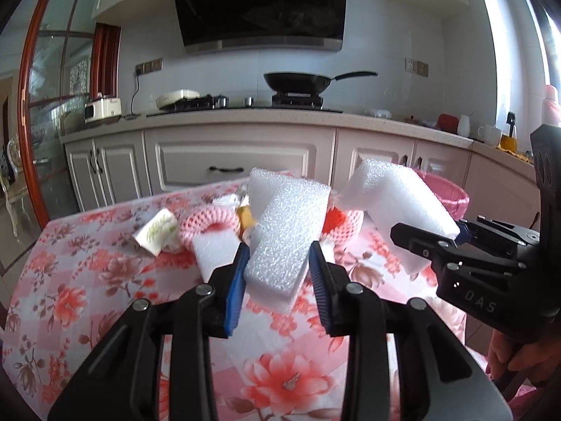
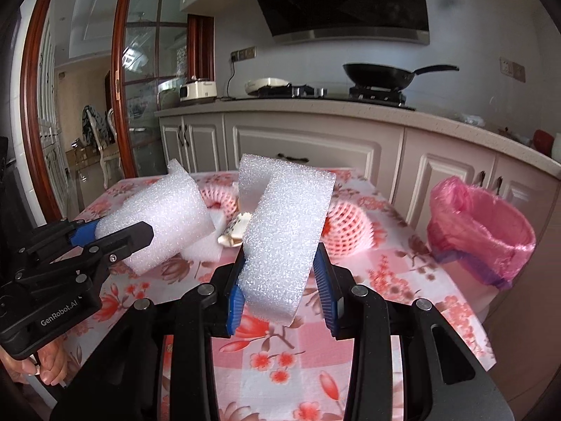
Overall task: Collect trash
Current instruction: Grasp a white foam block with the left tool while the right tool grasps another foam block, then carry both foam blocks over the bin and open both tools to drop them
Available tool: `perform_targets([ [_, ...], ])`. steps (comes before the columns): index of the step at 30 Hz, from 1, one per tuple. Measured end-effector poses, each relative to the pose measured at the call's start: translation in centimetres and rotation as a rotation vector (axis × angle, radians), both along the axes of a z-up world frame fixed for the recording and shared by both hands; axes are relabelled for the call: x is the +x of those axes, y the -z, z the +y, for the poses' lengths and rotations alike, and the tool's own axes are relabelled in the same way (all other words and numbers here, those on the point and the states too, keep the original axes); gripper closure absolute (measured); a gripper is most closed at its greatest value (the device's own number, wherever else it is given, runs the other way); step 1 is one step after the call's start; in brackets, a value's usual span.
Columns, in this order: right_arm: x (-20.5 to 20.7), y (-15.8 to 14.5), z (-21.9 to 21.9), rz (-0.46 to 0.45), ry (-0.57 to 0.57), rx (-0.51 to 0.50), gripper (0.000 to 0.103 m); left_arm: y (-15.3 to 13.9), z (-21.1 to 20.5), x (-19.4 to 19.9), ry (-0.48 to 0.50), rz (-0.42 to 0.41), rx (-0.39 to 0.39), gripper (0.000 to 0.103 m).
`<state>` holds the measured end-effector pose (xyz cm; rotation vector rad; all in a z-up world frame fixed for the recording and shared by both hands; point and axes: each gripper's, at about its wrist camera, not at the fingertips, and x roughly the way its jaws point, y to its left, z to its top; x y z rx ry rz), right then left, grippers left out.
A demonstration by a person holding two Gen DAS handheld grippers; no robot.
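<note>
Right wrist: bin [image 2: 491, 231] beside table [image 2: 403, 280] (pink-lined).

Bright daylight from a right-hand window [image 1: 552, 45], strong fisheye bending, dark vignetted corners, slight softness.

Open tablecloth [image 2: 403, 273] toward pink-lined bin [image 2: 491, 231], foam nets [image 2: 350, 228] cluttering table's middle

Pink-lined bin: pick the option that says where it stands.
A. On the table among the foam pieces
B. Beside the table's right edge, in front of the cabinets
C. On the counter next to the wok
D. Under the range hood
B: in the right wrist view the pink-lined bin stands off the right edge of the floral-cloth table, in front of the lower cabinets.
</note>
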<state>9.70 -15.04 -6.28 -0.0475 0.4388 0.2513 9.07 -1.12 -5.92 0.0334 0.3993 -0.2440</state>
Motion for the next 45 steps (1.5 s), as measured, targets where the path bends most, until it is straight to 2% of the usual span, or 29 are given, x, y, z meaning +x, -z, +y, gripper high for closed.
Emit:
perform_targets([
  [6, -0.7, -2.4, -2.8, -0.078, 0.062, 0.005, 0.068, -1.9, -2.0, -0.1, 0.031, -0.061, -0.014, 0.069],
  [12, -0.4, -4.1, -6.4, -0.136, 0.143, 0.012, 0.068, -3.5, -5.7, 1.3, 0.104, -0.128, -0.002, 0.069],
  [20, 2.4, -5.0, -13.2, -0.166, 0.289, 0.005, 0.068, -4.9, -11.7, 5.9, 0.21, -0.166, -0.009, 0.069],
  [30, 8.0, -4.0, -21.5, -0.135, 0.401, -0.035, 0.067, -5.4, -20.9, 14.8, 0.348, -0.128, -0.048, 0.069],
  [41, 14.9, -1.5, -29.5, -0.038, 0.425, -0.007, 0.066, -3.3, -30.1, 24.5, 0.432, 0.005, -0.097, 0.069],
  [42, 15.4, -1.2, -30.0, -0.028, 0.431, -0.006, 0.065, -3.0, -30.6, 25.2, 0.441, 0.02, -0.101, 0.067],
  [44, 16.0, -0.5, -30.9, -0.012, 0.429, 0.01, 0.048, -2.1, -31.7, 26.8, 0.439, 0.056, -0.101, 0.064],
  [45, 16.1, -0.2, -31.2, -0.014, 0.439, 0.009, 0.041, -1.7, -32.0, 27.3, 0.435, 0.064, -0.1, 0.059],
])
